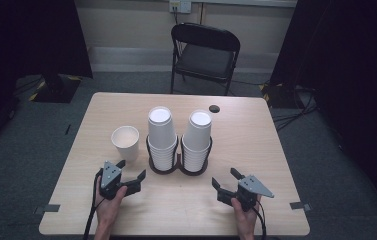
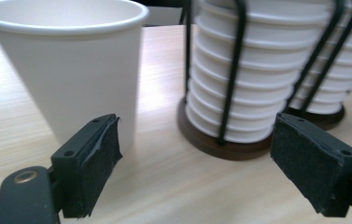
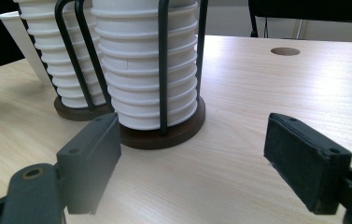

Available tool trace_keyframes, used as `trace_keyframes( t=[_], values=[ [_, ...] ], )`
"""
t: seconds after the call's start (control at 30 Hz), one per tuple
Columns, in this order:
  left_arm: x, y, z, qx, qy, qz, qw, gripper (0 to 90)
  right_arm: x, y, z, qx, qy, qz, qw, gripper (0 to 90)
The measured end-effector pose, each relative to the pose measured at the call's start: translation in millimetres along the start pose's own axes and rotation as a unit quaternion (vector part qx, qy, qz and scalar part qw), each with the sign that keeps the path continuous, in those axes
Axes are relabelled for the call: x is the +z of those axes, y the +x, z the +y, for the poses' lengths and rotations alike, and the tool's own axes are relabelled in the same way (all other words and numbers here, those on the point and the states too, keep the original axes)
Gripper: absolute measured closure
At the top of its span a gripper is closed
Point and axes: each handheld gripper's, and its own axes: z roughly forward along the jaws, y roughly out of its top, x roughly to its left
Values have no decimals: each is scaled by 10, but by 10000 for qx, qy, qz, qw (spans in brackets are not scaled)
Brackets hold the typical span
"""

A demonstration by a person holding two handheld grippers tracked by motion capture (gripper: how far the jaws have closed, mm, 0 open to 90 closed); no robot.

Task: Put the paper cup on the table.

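On a pale wood-grain table (image 1: 256, 150) in a dim, grey-carpeted room, I hold my left gripper (image 1: 132, 176) and right gripper (image 1: 224, 180) spread and empty. The lone smooth paper cup (image 1: 125, 142) stands upright far of the left gripper, left of ribbed cup stacks (image 1: 162, 135) in black wire holders.

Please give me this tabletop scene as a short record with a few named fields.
surface: light wooden table
single cup: white paper cup, upright, left of the stacks
stacks: two stacks of inverted cups in a dark wire holder
left claw: open, empty, near the single cup
right claw: open, empty, facing the right stack
background: black folding chair beyond the table
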Motion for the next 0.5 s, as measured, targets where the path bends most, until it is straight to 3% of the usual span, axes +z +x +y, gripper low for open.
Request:
trace_keyframes(
  t=[0.27,0.43,0.5],
  values=[
    [-59,-275,-81,46,-137,-319,9994,159,6,8,2,-46,15,-17,10000,181],
    [-42,-461,-156,285,-114,-278,9991,158,34,21,12,-110,161,-40,9998,182],
    [-57,-498,-165,342,-243,-192,9989,160,54,27,20,-132,283,-51,9995,182]
  ],
)
